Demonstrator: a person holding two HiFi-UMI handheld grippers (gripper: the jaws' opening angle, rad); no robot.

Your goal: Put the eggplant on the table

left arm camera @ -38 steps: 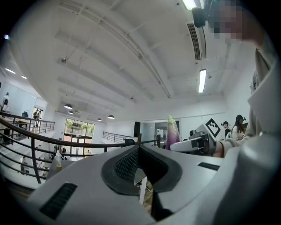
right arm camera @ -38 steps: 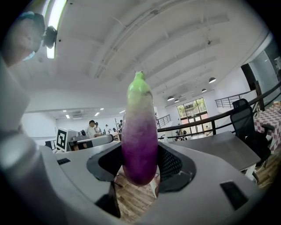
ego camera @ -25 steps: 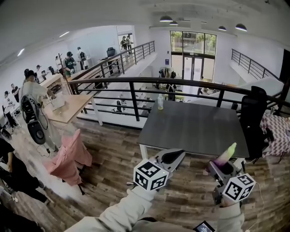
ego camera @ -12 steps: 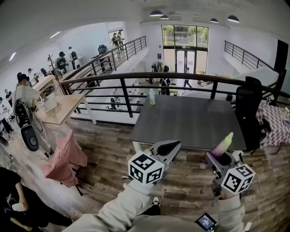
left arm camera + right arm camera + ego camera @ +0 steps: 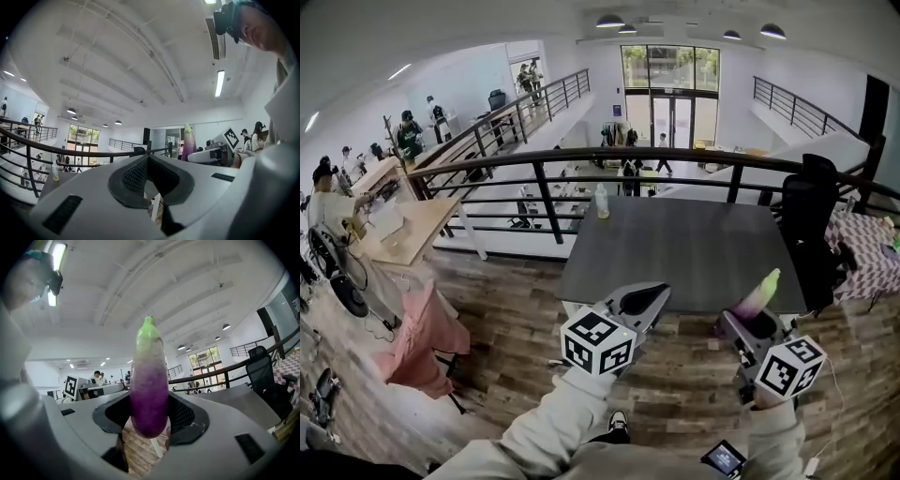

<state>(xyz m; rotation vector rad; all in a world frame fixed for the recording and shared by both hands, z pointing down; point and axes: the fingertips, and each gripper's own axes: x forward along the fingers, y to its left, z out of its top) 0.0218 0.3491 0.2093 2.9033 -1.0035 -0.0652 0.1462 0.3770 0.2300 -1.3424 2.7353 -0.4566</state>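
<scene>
A purple eggplant [image 5: 149, 380] with a pale green tip stands upright between my right gripper's [image 5: 149, 414] jaws, which are shut on its lower half. In the head view the eggplant [image 5: 759, 298] and right gripper [image 5: 757, 325] hover over the wooden floor just short of the dark grey table's [image 5: 675, 248] near edge. My left gripper [image 5: 658, 291] is level beside it, jaws shut together with nothing in them, its tip at the table's front edge. The left gripper view shows those jaws [image 5: 147, 158] meeting at a point, with the eggplant [image 5: 188, 143] off to the right.
A clear bottle [image 5: 602, 202] stands at the table's far left corner. A black office chair [image 5: 811, 225] is at the table's right side, with a checkered cloth table [image 5: 862, 253] beyond. A black railing [image 5: 581, 164] runs behind. A pink cloth [image 5: 422, 328] hangs at left.
Both grippers have moved forward toward the table together; its near edge now lies closer to them. The eggplant stays upright in the right gripper. The left jaws stay shut.
</scene>
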